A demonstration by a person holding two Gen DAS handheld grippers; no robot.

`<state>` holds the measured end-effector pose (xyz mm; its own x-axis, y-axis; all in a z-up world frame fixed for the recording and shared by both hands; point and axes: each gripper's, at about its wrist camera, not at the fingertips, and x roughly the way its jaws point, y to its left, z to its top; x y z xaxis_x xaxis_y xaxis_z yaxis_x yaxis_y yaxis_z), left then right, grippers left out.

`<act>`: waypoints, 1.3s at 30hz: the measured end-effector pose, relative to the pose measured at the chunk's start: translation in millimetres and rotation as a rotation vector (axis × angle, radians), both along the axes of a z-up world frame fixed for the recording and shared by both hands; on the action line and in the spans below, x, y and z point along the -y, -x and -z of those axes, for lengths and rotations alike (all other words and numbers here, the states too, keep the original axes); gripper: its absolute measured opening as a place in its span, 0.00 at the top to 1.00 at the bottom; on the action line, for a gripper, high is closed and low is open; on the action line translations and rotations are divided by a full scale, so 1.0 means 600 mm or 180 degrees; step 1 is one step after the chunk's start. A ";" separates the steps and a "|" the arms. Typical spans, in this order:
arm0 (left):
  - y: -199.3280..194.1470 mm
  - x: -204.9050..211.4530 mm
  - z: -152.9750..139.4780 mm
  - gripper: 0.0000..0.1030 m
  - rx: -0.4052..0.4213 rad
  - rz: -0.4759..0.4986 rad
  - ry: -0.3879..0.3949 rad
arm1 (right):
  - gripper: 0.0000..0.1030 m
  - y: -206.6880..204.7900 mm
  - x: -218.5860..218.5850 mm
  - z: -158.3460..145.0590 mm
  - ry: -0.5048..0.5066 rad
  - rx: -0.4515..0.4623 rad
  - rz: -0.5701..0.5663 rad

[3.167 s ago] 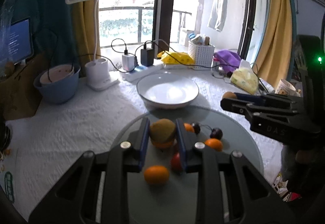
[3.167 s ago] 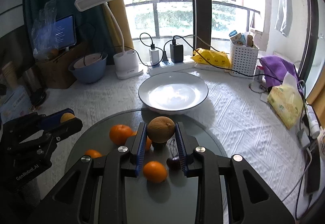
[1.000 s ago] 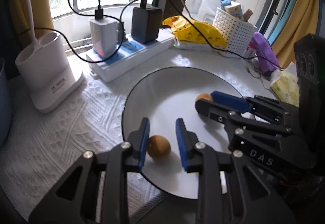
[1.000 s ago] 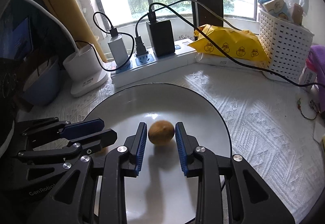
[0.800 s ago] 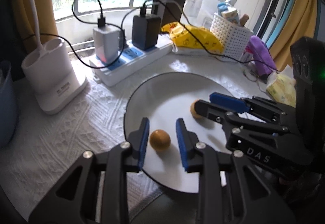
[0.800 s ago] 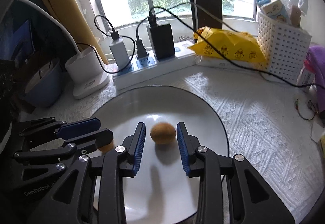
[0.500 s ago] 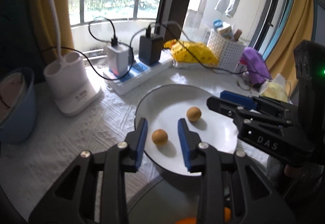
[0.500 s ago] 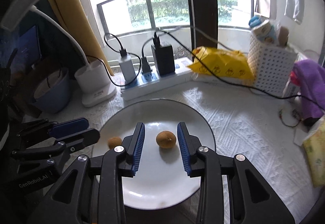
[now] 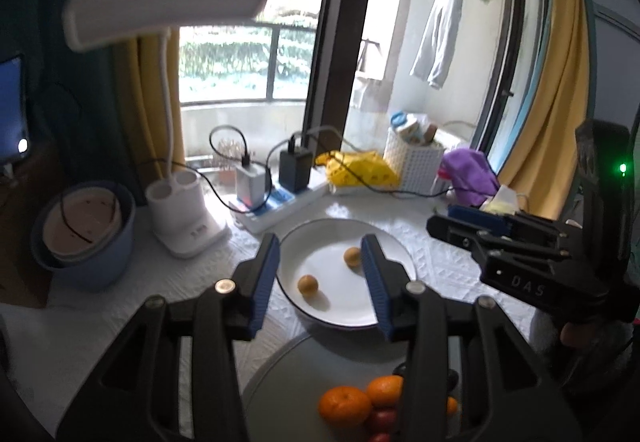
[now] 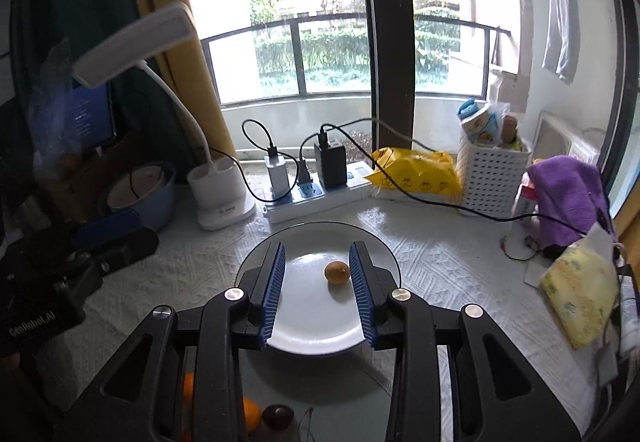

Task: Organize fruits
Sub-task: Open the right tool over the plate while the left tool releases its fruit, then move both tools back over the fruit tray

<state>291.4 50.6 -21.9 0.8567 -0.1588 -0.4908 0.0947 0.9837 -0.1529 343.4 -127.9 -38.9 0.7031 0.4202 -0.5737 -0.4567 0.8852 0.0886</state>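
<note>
Two small brown fruits (image 9: 308,285) (image 9: 352,257) sit apart on the white plate (image 9: 394,304), ahead of and below both grippers. Left gripper (image 9: 320,282) is empty, jaws opening; right gripper (image 10: 316,284) is parted and empty. Remaining oranges (image 9: 345,404) lie on the grey tray (image 9: 280,382), below and nearer than the left gripper's fingertips, so the next pick likely means coming back down. Readable writing: "DAS" on the right gripper, "GenRobot.AI" on the left.
</note>
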 end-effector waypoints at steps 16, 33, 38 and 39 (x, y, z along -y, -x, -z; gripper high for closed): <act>0.135 0.014 -0.044 0.57 0.0388 0.0025 -0.0012 | 0.64 0.127 0.040 -0.038 -0.0027 0.0230 0.0035; 0.210 0.051 0.028 0.57 0.0213 0.0028 -0.0114 | 0.64 0.188 0.076 0.015 0.0013 0.0067 0.0024; 0.221 0.057 0.060 0.57 0.0079 0.0020 -0.0155 | 0.64 0.200 0.083 0.039 0.0050 0.0004 0.0029; 0.221 0.058 0.070 0.57 0.0026 0.0012 -0.0164 | 0.64 0.202 0.084 0.045 0.0055 -0.0021 0.0033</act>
<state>159.0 16.0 -64.1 0.8602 -0.1368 -0.4913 0.0996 0.9899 -0.1012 222.3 -178.6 -65.8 0.7036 0.4029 -0.5854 -0.4469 0.8913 0.0764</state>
